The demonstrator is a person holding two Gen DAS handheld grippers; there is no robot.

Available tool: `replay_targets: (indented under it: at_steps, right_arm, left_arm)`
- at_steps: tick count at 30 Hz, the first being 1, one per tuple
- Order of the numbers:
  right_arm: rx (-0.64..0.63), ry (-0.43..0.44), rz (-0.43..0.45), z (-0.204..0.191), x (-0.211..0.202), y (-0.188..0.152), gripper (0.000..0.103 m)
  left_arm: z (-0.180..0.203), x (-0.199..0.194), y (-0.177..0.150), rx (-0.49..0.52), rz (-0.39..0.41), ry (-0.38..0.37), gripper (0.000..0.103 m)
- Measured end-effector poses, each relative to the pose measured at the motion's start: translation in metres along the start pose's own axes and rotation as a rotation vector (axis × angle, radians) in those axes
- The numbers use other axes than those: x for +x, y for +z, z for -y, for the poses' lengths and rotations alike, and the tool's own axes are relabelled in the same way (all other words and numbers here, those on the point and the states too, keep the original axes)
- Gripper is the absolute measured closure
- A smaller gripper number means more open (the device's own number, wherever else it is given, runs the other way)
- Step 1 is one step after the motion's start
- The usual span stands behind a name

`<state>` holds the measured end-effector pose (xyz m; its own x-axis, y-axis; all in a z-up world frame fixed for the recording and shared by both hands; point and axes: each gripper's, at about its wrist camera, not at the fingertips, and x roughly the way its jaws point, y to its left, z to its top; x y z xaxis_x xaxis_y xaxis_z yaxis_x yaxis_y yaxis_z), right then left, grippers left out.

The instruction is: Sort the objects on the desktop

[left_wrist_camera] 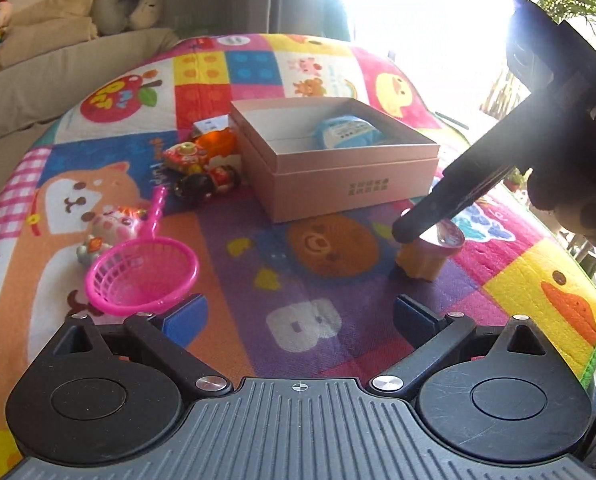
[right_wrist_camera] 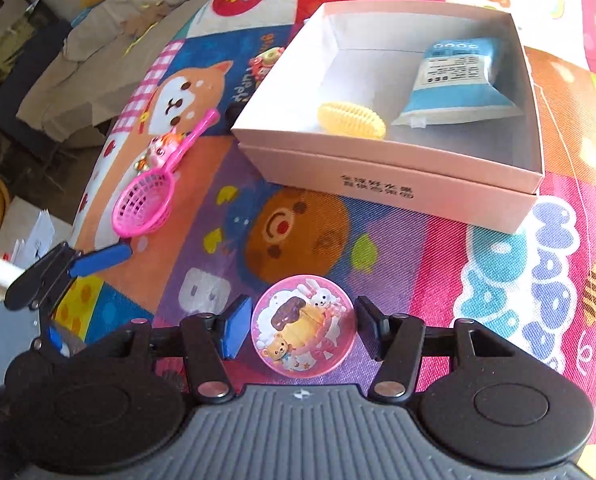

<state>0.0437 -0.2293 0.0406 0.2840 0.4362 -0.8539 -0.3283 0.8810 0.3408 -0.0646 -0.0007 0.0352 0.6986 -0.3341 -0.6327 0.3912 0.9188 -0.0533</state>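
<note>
Right fingers (right_wrist_camera: 302, 330) straddle the pudding cup (right_wrist_camera: 302, 326), open; left fingers (left_wrist_camera: 298, 312) wide, empty.

The pink box's (left_wrist_camera: 338, 160) wall hides most of the blue pouch (left_wrist_camera: 348, 131); its printed label stays unreadable.

The play mat (right_wrist_camera: 438, 264) looks like printed cloth with a fine woven grain, matt. The pink box (right_wrist_camera: 398, 168) is smooth matt cardboard — white paper inside. The pink scoop net (left_wrist_camera: 141, 276) is glossy moulded plastic, as is the ribbed yellow piece (right_wrist_camera: 352, 120). The jelly cup (right_wrist_camera: 302, 326) carries a shiny printed foil lid. The blue pouch (right_wrist_camera: 456, 84) has a slick film sheen. Each hand-held gripper — left (left_wrist_camera: 298, 314), right (right_wrist_camera: 302, 330) — is matt black plastic with bright metal screws.
</note>
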Motion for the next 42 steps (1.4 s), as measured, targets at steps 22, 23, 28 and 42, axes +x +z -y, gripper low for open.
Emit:
replay_targets:
  at_steps: [22,23,28,42]
  right_arm:
    - [-0.249,-0.273,0.405,-0.008,-0.03,-0.088,0.002]
    - [-0.265,-0.278,0.409,-0.011,-0.029,-0.091,0.002]
    - [-0.317,-0.299,0.444,-0.023,-0.025,-0.095,0.002]
    - [-0.324,-0.306,0.418,-0.038,0.013,-0.07,0.044]
  left_arm:
    - [-0.062,0.045,0.022,-0.071,-0.039,0.347,0.015]
    - [-0.061,0.044,0.021,-0.072,-0.038,0.347,0.015]
    - [-0.042,0.026,0.011,-0.048,-0.03,0.295,0.015]
    - [-0.003,-0.001,-0.01,0.013,-0.047,0.151,0.004]
